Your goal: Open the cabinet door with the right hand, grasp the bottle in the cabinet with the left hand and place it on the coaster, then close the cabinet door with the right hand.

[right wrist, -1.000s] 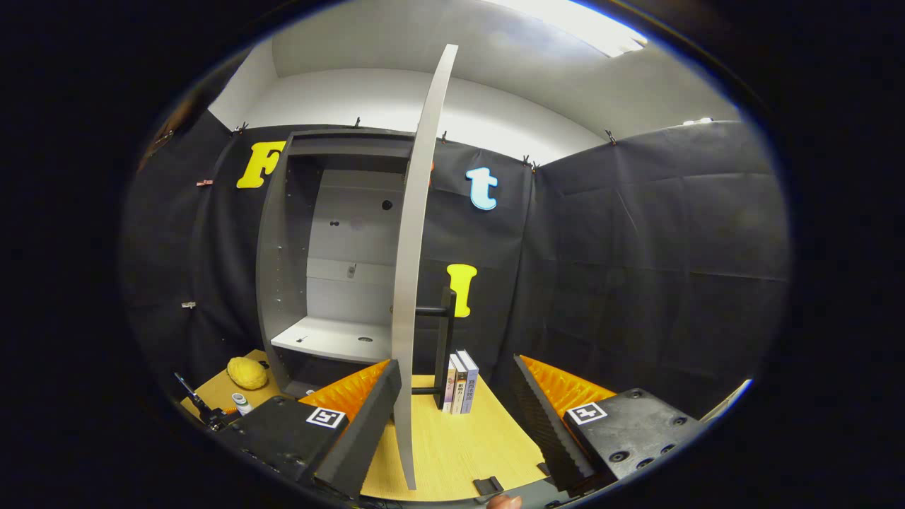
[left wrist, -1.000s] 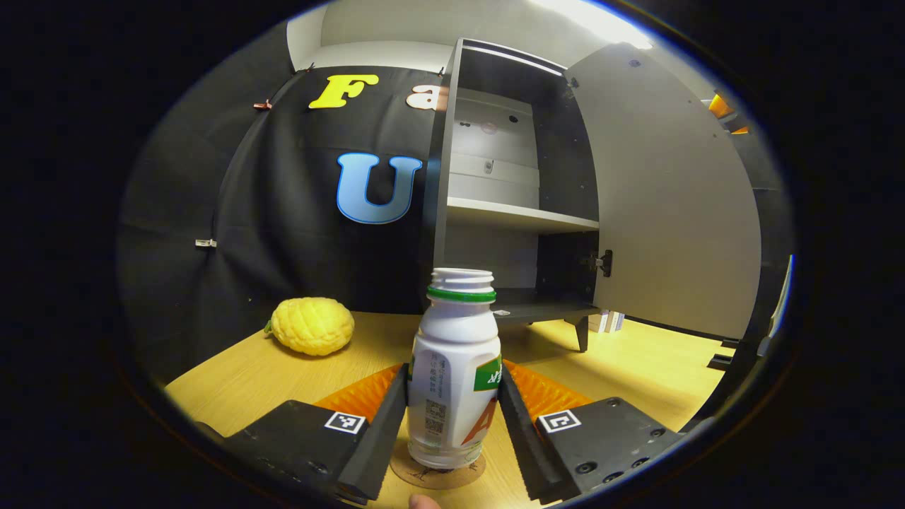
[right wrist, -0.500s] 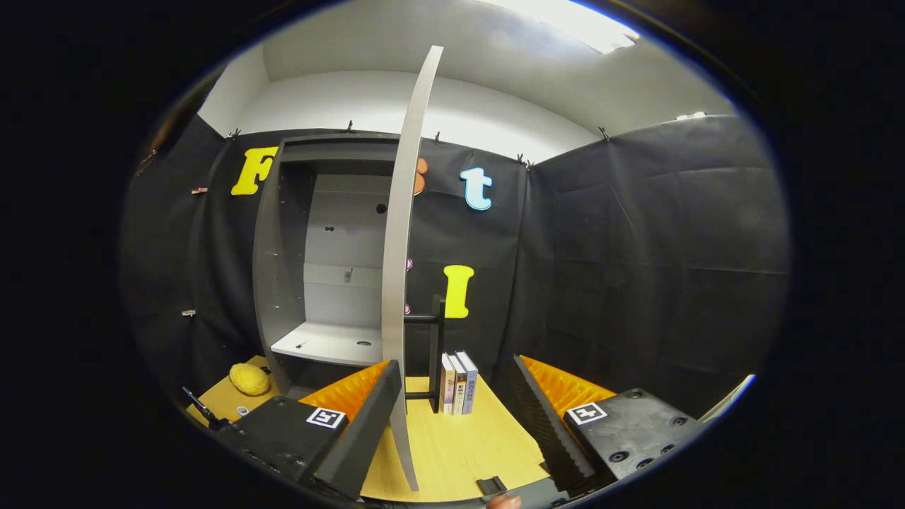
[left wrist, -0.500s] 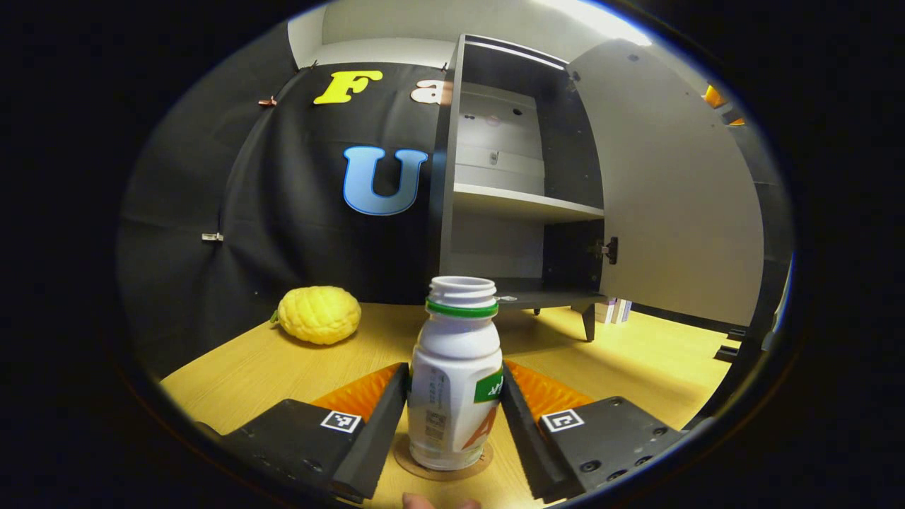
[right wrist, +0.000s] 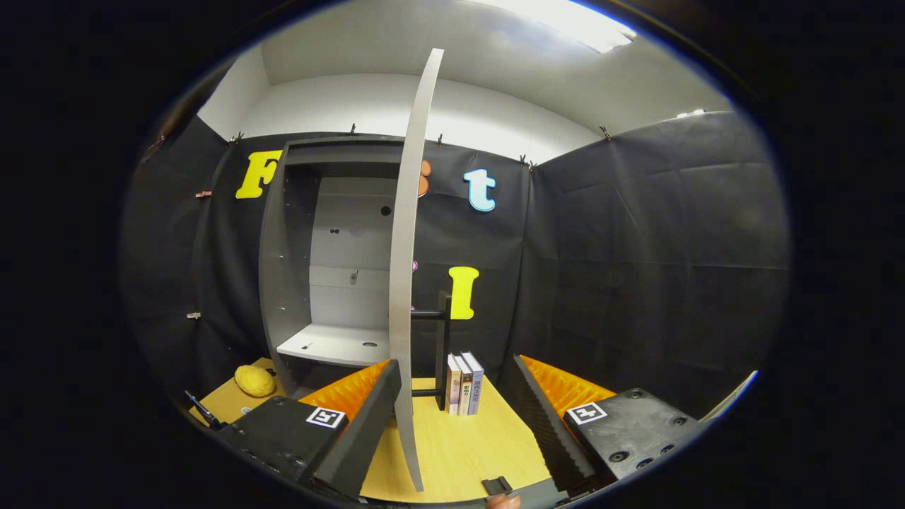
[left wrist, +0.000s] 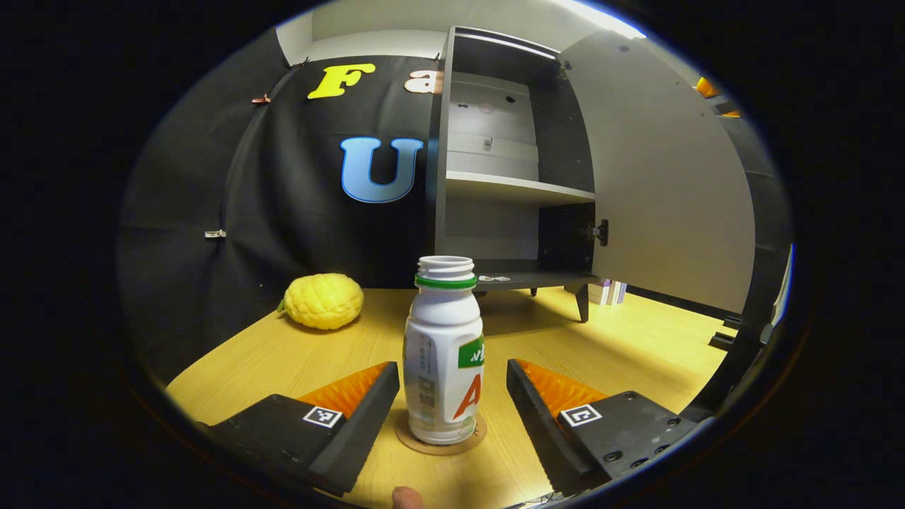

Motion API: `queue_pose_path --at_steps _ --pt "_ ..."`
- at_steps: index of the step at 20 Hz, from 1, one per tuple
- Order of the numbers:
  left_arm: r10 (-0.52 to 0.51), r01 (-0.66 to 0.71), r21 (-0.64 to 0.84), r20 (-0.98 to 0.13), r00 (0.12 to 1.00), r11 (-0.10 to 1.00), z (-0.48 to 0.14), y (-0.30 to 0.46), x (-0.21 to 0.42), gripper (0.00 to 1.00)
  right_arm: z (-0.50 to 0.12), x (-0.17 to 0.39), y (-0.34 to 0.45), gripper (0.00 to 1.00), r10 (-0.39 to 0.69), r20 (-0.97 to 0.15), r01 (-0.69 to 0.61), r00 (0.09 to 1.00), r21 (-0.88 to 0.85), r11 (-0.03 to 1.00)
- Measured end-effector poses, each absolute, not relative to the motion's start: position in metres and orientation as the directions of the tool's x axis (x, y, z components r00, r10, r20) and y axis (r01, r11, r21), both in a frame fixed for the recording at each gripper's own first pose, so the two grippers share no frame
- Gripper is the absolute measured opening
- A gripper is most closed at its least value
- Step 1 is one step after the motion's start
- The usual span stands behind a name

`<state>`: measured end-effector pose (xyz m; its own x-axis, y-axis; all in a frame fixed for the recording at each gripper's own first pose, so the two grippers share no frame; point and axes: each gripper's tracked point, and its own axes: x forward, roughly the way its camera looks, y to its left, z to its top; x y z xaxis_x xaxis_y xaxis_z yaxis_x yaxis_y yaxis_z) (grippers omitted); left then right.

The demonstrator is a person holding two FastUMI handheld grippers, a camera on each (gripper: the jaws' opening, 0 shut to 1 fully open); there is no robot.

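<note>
On the coaster (left wrist: 441, 440) at 6 o'clock, the bottle (left wrist: 443, 360) stands upright between the left tongs (left wrist: 452, 378), spread wide and clear of it. Right tongs (right wrist: 456, 385) gape wide, door (right wrist: 409, 268) edge between them, cabinet (right wrist: 332, 247) open.

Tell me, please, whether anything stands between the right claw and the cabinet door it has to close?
Nothing visible does. The open cabinet door stands edge-on just ahead of the right claw, its lower edge between the spread fingers; the books sit farther back beyond it.
</note>
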<state>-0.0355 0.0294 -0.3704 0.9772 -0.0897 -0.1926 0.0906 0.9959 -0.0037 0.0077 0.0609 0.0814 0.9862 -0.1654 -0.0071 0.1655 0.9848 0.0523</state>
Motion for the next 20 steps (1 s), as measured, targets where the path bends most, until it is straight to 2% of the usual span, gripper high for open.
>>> queue_pose_path --at_steps 6,11,12,15,20 --pt "0.0 -0.006 -0.039 -0.169 0.986 0.999 -0.297 0.046 -0.068 0.96 0.084 0.012 0.065 0.97 -0.155 0.028 0.153 0.988 0.06 0.986" --pt "0.047 -0.05 -0.044 -0.057 0.997 0.998 -0.185 0.06 -0.071 0.95 0.096 0.008 0.064 0.98 -0.149 0.083 0.143 0.985 0.071 0.987" --pt "0.061 -0.063 -0.041 -0.048 0.997 0.997 -0.166 0.064 -0.07 0.95 0.095 0.007 0.062 0.94 -0.155 0.083 0.149 0.984 0.077 0.986" --pt "0.083 -0.084 -0.059 -0.015 0.996 0.995 -0.108 0.067 -0.068 0.95 0.097 0.008 0.05 0.97 -0.173 0.09 0.164 0.981 0.097 0.982" --pt "0.068 -0.072 -0.07 -0.058 0.996 0.995 -0.063 0.059 -0.068 0.95 0.097 0.015 0.047 0.97 -0.125 0.076 0.114 0.989 0.133 0.985"
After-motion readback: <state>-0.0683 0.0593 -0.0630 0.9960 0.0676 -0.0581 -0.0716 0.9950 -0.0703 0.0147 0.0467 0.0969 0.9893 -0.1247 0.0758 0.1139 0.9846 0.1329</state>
